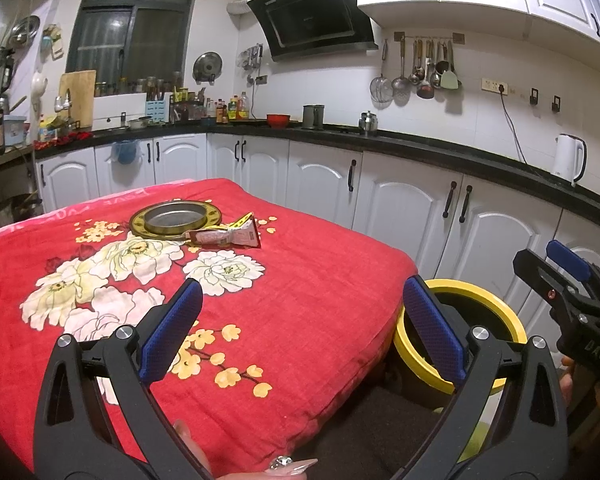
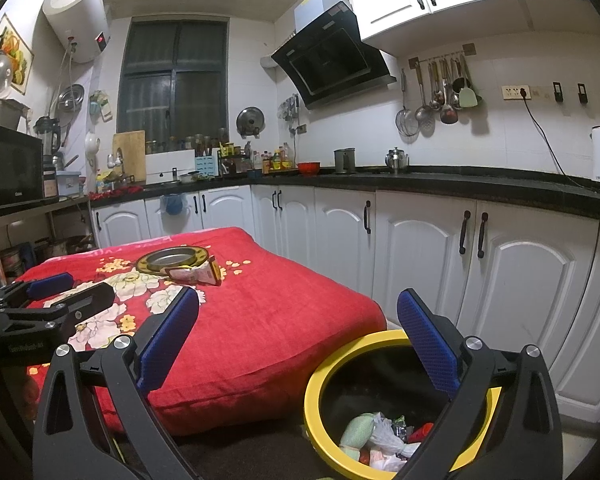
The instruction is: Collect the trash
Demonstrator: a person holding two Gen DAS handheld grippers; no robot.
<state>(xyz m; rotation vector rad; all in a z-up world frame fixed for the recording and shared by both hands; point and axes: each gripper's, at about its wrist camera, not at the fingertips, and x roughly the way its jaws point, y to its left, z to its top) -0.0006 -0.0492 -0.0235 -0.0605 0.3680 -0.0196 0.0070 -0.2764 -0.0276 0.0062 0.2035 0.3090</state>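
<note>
Both grippers, left (image 1: 302, 320) and right (image 2: 298, 332), spread wide, holding nothing. Yellow-rimmed bin (image 2: 312, 392) just beside table (image 1: 300, 280), part-filled. Crumpled wrapper (image 1: 224, 236) far across, touching metal dish (image 1: 176, 220). Best approached low, pinching mid-wrapper, clear of dish.

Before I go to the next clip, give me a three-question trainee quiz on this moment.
1. True or false: the bin already has trash in it.
2. What still lies on the red cloth beside the metal dish?
A. a wrapper
B. a bottle
C. a cup
3. Fill in: both the left gripper and the right gripper have their jaws ____.

Key: 1 true; 2 A, the wrapper; 3 open, with nothing between them.
</note>
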